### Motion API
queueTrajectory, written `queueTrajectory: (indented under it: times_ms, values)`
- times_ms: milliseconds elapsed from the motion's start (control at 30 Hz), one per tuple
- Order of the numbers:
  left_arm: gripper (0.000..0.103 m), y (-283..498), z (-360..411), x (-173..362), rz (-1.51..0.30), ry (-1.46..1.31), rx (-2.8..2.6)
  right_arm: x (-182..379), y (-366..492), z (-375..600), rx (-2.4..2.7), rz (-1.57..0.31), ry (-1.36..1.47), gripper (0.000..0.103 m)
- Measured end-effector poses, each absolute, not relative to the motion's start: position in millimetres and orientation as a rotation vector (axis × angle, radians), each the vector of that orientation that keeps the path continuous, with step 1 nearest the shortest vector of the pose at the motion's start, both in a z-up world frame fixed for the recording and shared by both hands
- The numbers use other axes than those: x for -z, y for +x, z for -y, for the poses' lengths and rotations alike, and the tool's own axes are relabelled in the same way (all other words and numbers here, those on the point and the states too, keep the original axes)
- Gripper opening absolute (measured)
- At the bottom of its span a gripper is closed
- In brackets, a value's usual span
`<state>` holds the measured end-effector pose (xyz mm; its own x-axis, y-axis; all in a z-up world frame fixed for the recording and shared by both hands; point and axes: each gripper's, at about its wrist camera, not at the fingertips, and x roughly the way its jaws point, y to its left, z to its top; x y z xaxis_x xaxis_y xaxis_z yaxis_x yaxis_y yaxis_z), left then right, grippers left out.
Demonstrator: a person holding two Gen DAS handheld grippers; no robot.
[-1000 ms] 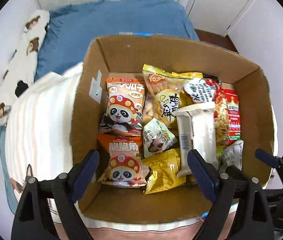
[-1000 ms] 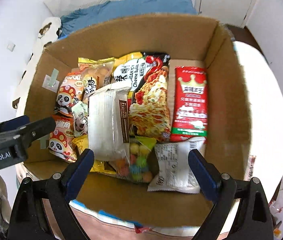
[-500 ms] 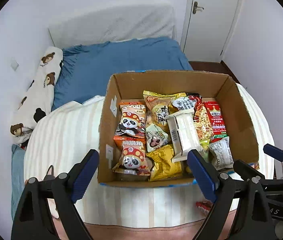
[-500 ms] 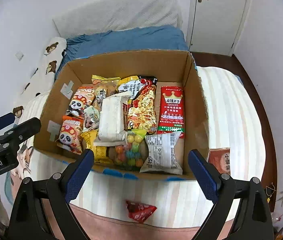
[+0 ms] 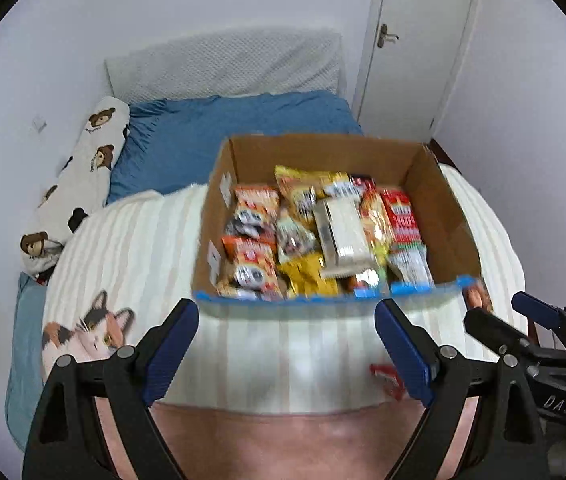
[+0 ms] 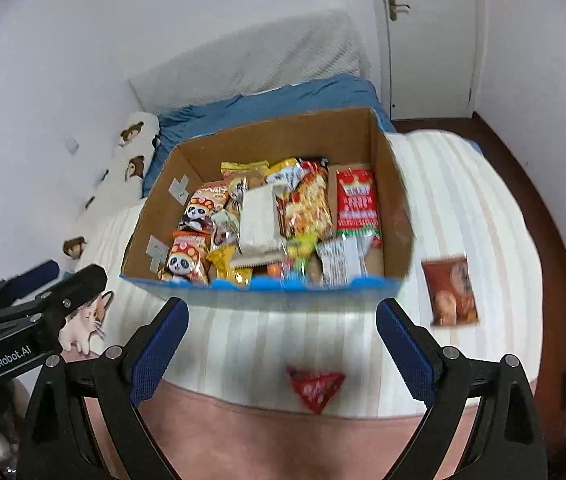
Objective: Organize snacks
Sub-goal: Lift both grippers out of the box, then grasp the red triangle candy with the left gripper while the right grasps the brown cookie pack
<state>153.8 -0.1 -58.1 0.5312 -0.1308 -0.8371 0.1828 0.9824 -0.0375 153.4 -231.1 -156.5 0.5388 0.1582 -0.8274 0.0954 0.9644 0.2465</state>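
A: Where are your snacks?
B: Most fill the cardboard box (image 6: 267,136). A red packet (image 6: 316,388) and a brown packet (image 6: 450,292) lie just outside it.
A: Your grippers?
B: Your left gripper (image 5: 287,340) and right gripper (image 6: 281,340) are wide apart, holding nothing.

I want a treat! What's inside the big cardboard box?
The cardboard box is packed with snacks: panda bags, a white packet on top, a red packet, yellow bags. Whatever lies underneath them is covered.

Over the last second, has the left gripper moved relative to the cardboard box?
Yes. The left gripper has pulled back and up from the cardboard box, which now looks smaller and lies wholly beyond its fingertips, with striped blanket between them.
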Motion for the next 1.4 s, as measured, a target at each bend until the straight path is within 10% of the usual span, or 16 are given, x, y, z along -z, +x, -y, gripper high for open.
queueTrajectory:
  times_ms: [667,800,1033,1400]
  values:
    - [0.082,162.7,126.7,252.8,-1.557,-0.108,0.330,263.7,148.9,394.6,0.192,-1.269,0.334,0.097]
    - [0.055,168.1,133.9,260.7,-1.544,-0.114,0.287,278.0,193.8,406.0,0.200,-1.274,0.264,0.085]
    - [0.050,160.3,127.6,255.1,-1.528,-0.085,0.281,313.0,227.3,405.9,0.154,-1.321,0.234,0.055]
    - [0.050,118.9,65.5,253.3,-1.552,-0.024,0.245,318.6,162.0,357.2,0.028,-1.399,0.198,0.050]
